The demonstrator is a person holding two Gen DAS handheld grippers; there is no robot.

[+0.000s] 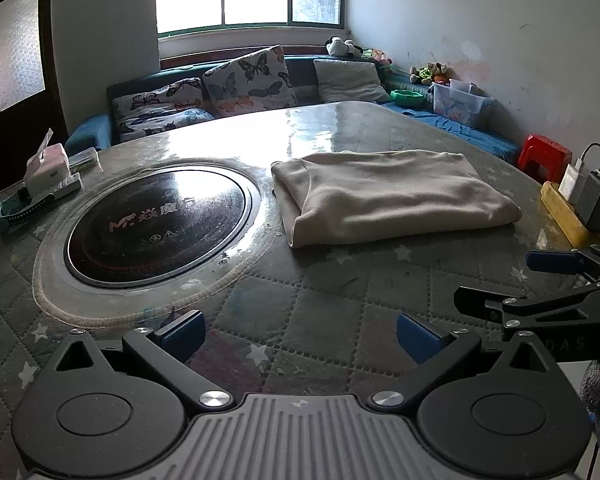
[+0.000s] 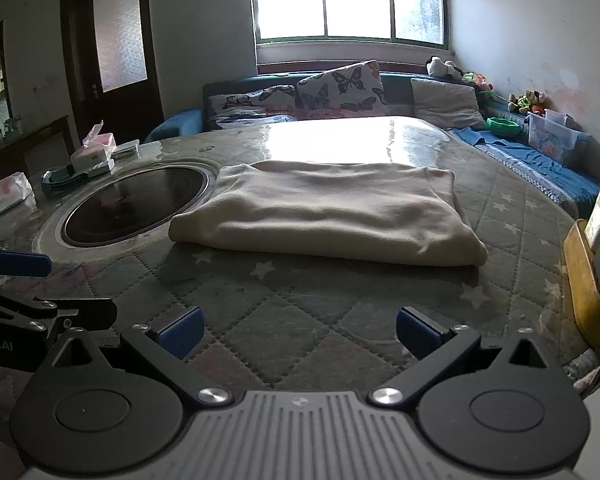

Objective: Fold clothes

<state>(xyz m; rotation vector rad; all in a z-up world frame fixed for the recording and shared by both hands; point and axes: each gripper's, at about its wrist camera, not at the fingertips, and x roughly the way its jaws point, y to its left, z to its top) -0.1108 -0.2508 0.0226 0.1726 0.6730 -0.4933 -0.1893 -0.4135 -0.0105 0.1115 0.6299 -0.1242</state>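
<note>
A beige garment [image 1: 388, 196] lies folded into a flat rectangle on the quilted table cover [image 1: 300, 304], right of centre in the left wrist view. It shows at centre in the right wrist view [image 2: 328, 216]. My left gripper [image 1: 300, 334] is open and empty, held near the table's front edge, well short of the garment. My right gripper [image 2: 298, 334] is open and empty too, also short of the garment. The right gripper shows at the right edge of the left wrist view [image 1: 540, 280]; the left gripper shows at the left edge of the right wrist view [image 2: 28, 284].
A round black induction cooktop [image 1: 156, 224] is set into the table left of the garment. Tissue boxes [image 1: 48, 166] and a dark wristband [image 1: 20, 208] lie at the far left. A yellow tray with chargers [image 1: 568, 212] stands at the right edge. A sofa with cushions [image 1: 244, 76] is behind.
</note>
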